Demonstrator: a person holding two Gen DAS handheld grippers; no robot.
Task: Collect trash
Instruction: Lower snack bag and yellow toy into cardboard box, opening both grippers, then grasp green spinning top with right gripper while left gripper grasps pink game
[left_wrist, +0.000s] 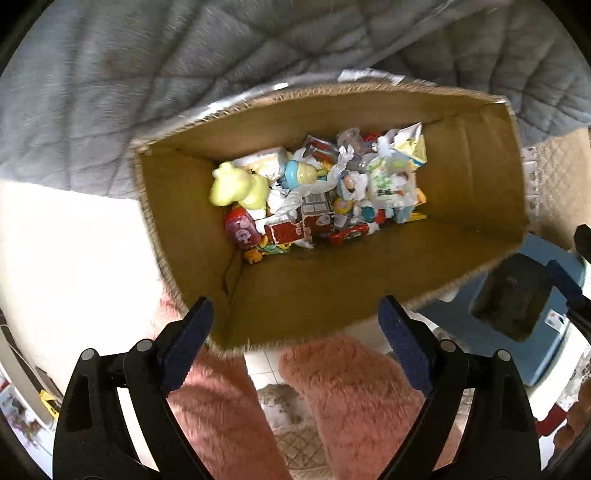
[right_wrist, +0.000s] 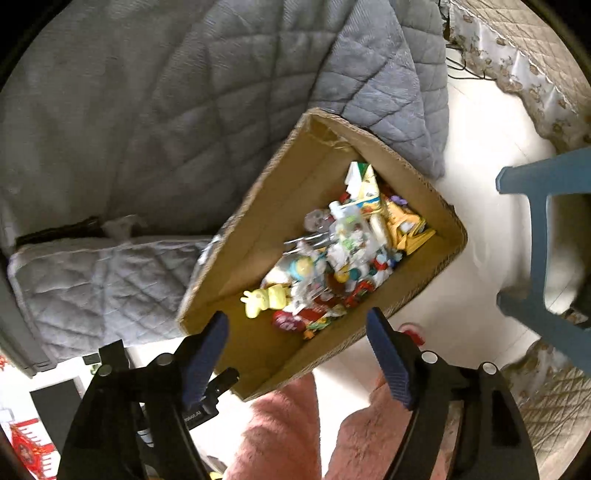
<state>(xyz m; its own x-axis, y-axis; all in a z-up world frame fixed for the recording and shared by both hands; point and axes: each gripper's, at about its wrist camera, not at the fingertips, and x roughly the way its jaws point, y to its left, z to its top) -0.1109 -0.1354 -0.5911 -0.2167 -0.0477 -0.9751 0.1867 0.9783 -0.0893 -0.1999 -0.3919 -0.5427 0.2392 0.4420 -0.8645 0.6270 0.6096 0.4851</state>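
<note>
Cardboard box (left_wrist: 472, 177) — trash (left_wrist: 317, 195) (labels unreadable)

Harsh daylight blows out the floor (left_wrist: 74, 258) — edges blurred, fisheye-bent.

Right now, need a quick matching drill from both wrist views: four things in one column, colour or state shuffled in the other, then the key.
Column 1
1. cardboard box
2. animal-shaped toy
3. stool
4. left hand-held gripper

Column 2
A. pale yellow, lying in the heap
B. fingers spread, nothing between them
C. open-topped, trash piled at its bottom
D. blue, standing on the floor beside the box

Pairs: 1-C, 2-A, 3-D, 4-B

The right hand-held gripper matches B as well: it is open and empty above the box.
</note>
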